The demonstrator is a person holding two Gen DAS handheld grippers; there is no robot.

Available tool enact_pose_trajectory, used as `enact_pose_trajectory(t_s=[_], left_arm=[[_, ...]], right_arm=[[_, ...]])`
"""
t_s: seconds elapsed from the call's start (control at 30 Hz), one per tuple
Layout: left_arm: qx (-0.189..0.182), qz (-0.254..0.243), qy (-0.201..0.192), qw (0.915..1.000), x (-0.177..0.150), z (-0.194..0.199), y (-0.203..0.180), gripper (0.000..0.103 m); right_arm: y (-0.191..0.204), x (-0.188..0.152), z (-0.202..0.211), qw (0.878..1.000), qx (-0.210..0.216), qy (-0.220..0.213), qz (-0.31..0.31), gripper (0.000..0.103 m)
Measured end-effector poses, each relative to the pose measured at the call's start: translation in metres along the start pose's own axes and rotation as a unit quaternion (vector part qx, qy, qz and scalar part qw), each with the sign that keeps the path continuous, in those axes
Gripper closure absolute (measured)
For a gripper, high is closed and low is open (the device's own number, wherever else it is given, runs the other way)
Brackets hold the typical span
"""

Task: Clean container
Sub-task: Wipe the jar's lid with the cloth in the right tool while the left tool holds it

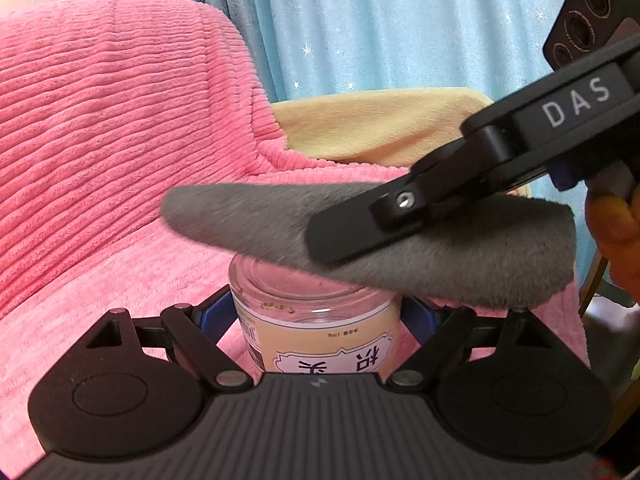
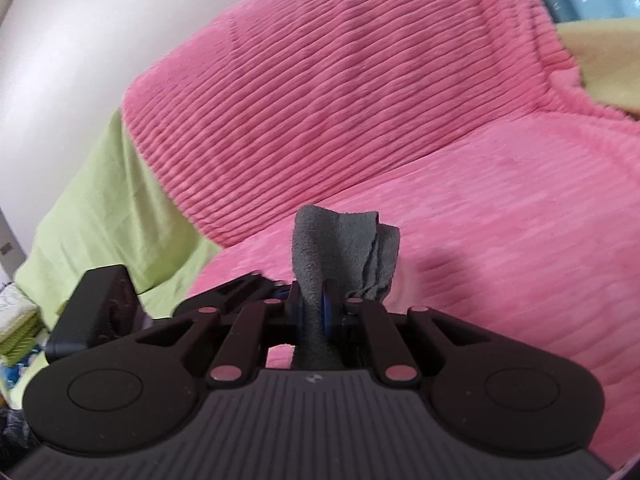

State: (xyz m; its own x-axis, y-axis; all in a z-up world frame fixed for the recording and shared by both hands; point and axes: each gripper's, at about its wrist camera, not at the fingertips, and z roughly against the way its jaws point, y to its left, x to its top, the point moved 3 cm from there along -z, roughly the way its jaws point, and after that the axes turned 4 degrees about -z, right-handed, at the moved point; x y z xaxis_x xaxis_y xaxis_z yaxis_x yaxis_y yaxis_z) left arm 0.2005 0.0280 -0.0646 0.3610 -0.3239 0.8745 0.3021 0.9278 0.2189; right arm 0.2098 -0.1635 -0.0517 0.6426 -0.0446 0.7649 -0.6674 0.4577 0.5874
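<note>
Cleaning under way, by the look of it, not finished. Small clear glass jar with a peach paper label (image 1: 316, 320) upright and lidless, clamped between the blue-lined fingers of the left gripper (image 1: 318, 312), jaws drawn in against its sides. Specks of residue visible inside, near the shoulder of the glass, so wiping likely left to do. Inside bottom of the jar hidden; no telling how clean.

Folded grey fleece cloth (image 1: 400, 248) lying flat across the jar's open mouth, touching or just above the rim; contact not certain from the left wrist view. Cloth pinched in the right gripper (image 1: 384, 220), jaws nearly together on the fabric. Same grip plain from the right wrist view: grey cloth (image 2: 340, 248) standing up between the closed fingers of that gripper (image 2: 316, 312), a bunched fold hanging off to one side.

Left gripper pointing forward and slightly down, jar held above the ribbed pink plush blanket (image 1: 120, 140). Right gripper reaching in from the upper right of the left wrist view, angled down across the jar's top. Edge of a hand (image 1: 612, 236) just visible behind it. Pale blue star-print curtain (image 1: 400, 20) and a yellow cushion (image 1: 380, 124) beyond.

Probably next: cloth pushed into the mouth and turned against the glass.
</note>
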Motion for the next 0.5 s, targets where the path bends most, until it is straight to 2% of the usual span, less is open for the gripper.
enact_pose_trajectory(t_s=[0.3, 0.5], left_arm=[[0.002, 0.003, 0.002, 1.0000, 0.001, -0.002, 0.001, 0.017], [0.005, 0.001, 0.002, 1.0000, 0.000, -0.001, -0.001, 0.017]], right_arm=[[0.007, 0.005, -0.022, 1.000, 0.019, 0.000, -0.006, 0.096], [0.012, 0.012, -0.040, 1.000, -0.014, -0.019, 0.015, 0.097]])
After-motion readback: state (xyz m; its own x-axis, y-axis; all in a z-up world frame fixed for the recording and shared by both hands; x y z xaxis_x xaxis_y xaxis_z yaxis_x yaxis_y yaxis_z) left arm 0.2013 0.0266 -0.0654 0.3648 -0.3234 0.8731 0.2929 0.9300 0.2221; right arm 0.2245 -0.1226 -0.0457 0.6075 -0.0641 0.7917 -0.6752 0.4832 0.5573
